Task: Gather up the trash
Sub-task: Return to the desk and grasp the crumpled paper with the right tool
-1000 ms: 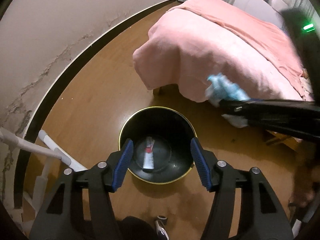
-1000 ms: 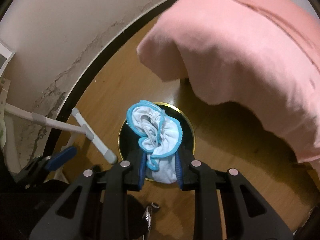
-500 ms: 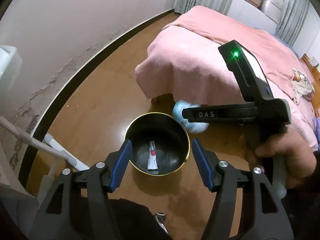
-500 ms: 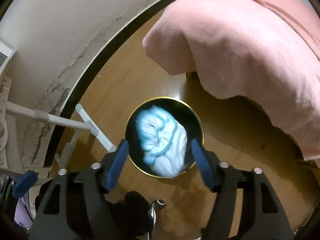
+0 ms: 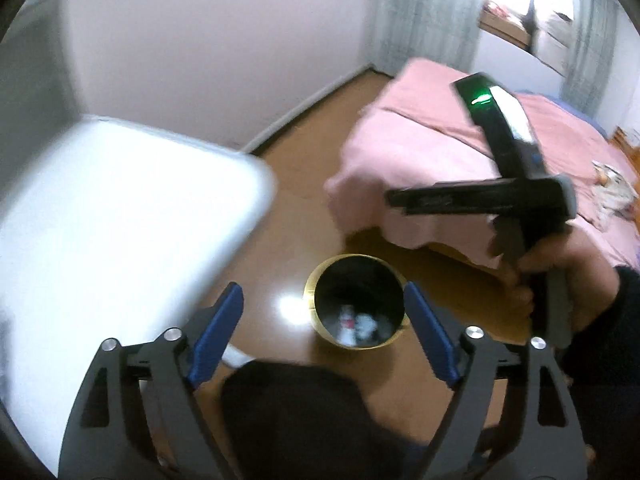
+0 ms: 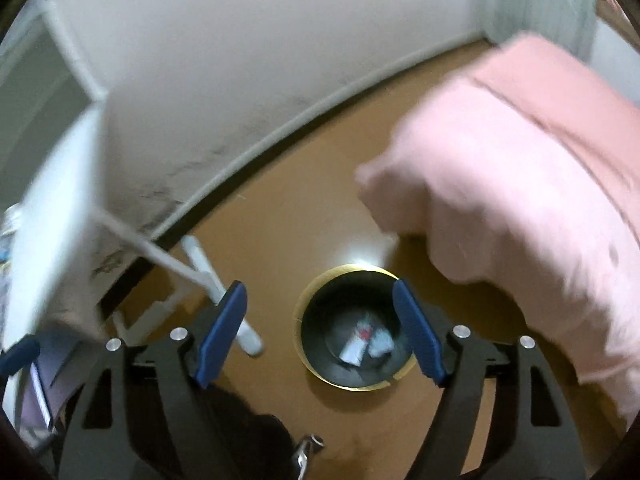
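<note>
Both views are smeared by motion blur. The left gripper (image 5: 324, 336) is seen with its blue pads (image 5: 216, 334) spread wide apart and nothing between them; the right gripper (image 6: 320, 334) is likewise held wide open and empty. In the left wrist view the right gripper (image 5: 476, 200) appears from the side, gripped by the right hand (image 5: 560, 280), its finger ends too blurred to be made out there. A dark shape at the bottom edge of both views is cut off and cannot be identified.

A brown wooden floor (image 6: 304, 216) is bounded by a pale wall (image 6: 240, 40) with cracked, stained plaster above the baseboard. A bed under a pink blanket (image 6: 520, 184) fills the right side, and a white tabletop (image 5: 104, 216) with white legs (image 6: 208, 276) is seen at the left.

A black bin with a gold rim (image 6: 354, 326) stands on the floor, framed between the open pads of each gripper and well below them. The trash (image 6: 366, 344) lies at the bin's bottom: small pale pieces, one with a red mark, their details unreadable.
</note>
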A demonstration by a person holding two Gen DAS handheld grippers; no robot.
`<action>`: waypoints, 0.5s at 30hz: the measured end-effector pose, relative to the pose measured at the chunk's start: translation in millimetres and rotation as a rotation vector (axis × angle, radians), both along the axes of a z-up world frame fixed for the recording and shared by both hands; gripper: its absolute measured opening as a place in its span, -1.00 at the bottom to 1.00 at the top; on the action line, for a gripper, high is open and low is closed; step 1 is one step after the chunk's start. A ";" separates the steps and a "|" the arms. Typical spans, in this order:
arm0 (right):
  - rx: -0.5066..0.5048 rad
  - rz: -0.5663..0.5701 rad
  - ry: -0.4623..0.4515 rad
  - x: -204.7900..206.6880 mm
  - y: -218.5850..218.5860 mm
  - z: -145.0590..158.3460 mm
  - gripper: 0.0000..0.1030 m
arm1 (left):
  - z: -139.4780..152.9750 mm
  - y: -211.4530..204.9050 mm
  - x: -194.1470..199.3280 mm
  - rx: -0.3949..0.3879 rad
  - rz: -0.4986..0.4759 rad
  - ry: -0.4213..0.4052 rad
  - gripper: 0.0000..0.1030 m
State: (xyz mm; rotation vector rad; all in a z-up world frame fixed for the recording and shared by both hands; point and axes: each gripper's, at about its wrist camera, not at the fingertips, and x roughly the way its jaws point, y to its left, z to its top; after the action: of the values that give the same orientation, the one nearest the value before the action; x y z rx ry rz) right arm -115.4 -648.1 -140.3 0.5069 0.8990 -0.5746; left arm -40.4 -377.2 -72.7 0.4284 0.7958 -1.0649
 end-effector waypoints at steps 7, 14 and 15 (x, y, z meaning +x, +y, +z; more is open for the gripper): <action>0.008 0.328 -0.167 61.9 134.5 72.1 0.51 | 34.7 164.5 46.1 0.009 0.341 -0.065 0.69; 0.160 0.665 -0.172 160.1 277.6 78.8 0.51 | 44.6 308.1 77.2 -0.016 0.719 -0.008 0.71; 0.169 0.683 -0.171 170.7 292.7 79.9 0.51 | 44.9 324.5 81.1 -0.028 0.764 0.009 0.71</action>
State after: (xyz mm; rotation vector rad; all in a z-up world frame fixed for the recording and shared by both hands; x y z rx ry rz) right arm 55.3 -355.4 -60.4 0.3606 0.8935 0.1649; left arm 40.8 -52.7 -27.8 0.0701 0.8506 -0.3638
